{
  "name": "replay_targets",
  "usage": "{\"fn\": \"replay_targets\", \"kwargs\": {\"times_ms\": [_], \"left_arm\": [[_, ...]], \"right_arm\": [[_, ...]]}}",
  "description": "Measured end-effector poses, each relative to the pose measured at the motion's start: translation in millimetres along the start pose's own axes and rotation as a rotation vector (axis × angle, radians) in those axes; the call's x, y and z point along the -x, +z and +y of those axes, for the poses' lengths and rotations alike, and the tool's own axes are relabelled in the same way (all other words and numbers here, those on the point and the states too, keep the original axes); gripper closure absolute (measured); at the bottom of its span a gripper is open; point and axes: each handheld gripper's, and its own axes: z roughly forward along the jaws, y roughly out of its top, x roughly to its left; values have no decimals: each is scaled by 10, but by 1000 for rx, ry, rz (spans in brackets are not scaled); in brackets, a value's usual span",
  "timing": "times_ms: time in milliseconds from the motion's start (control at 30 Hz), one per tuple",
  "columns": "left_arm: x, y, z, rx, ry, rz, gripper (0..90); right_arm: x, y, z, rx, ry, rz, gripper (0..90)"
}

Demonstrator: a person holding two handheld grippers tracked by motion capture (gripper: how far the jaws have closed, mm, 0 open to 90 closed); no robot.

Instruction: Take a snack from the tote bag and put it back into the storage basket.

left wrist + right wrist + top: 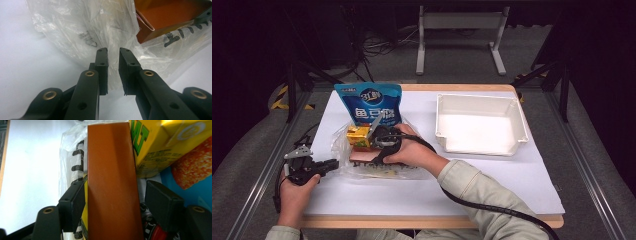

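Observation:
A clear plastic bag lies on the white sheet with a brown box and a yellow carton in it. My left gripper holds the bag's left edge; in the left gripper view a crumpled fold of the plastic bag runs between the nearly closed jaws of the left gripper. My right gripper reaches into the bag from the right. In the right gripper view the brown box stands between the right gripper jaws; one pad lies against it, the other pad stands clear.
A blue snack bag lies just behind the plastic bag. A white tray stands at the right of the table. The brown box shows through the film at the left gripper view's top right, and the yellow carton lies beside it.

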Motion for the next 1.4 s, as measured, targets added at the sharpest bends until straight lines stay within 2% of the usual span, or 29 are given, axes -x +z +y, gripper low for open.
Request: {"fn": "replay_targets", "kwargs": {"times_ms": [100, 167, 300, 733, 1000, 1200, 1400], "left_arm": [[1, 2, 3, 0, 1, -1, 780], [1, 4, 4, 0, 1, -2, 780], [4, 9, 6, 0, -1, -4, 779], [1, 8, 3, -2, -1, -6, 777], [0, 11, 4, -2, 1, -4, 776], [3, 15, 8, -4, 1, -7, 776], [-7, -1, -5, 2, -5, -5, 776]], "right_arm": [[-13, 38, 18, -34, -6, 3, 334], [-33, 61, 40, -71, -12, -13, 336], [-41, 84, 64, -105, -22, -27, 370], [-74, 125, 103, -150, -42, -45, 414], [-82, 149, 106, -154, -51, -46, 405], [-121, 240, 96, -198, -73, -68, 381], [-129, 236, 114, -213, -89, -75, 425]]}}
